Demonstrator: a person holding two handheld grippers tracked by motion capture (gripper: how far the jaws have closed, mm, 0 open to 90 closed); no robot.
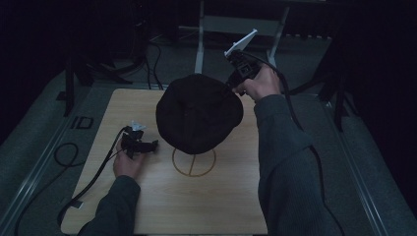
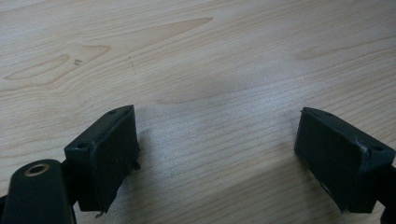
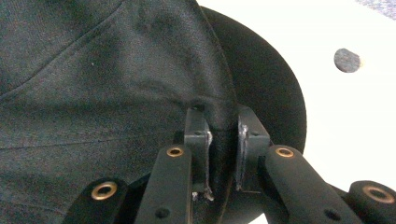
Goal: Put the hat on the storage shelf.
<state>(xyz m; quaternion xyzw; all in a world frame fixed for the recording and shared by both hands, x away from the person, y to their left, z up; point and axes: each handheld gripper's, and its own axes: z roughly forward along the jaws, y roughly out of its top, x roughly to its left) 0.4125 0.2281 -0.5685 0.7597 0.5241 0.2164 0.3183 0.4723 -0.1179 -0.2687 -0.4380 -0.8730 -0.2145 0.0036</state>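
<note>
Black cloth makes up the hat, which hangs above the middle of the wooden table in the high view, its rim pinched by the right gripper at the hat's upper right edge. That gripper's jaws are closed tight on the fold of fabric, with the brim curving off to the right in the right gripper view. The right forearm reaches up the right side of the frame, sleeve bent at the elbow. At left centre, the left gripper lies low on the tabletop, hand behind it, jaws spread wide with bare wood between them. A drawn circle sits just below the hat; open board lies toward the bottom edge.
</note>
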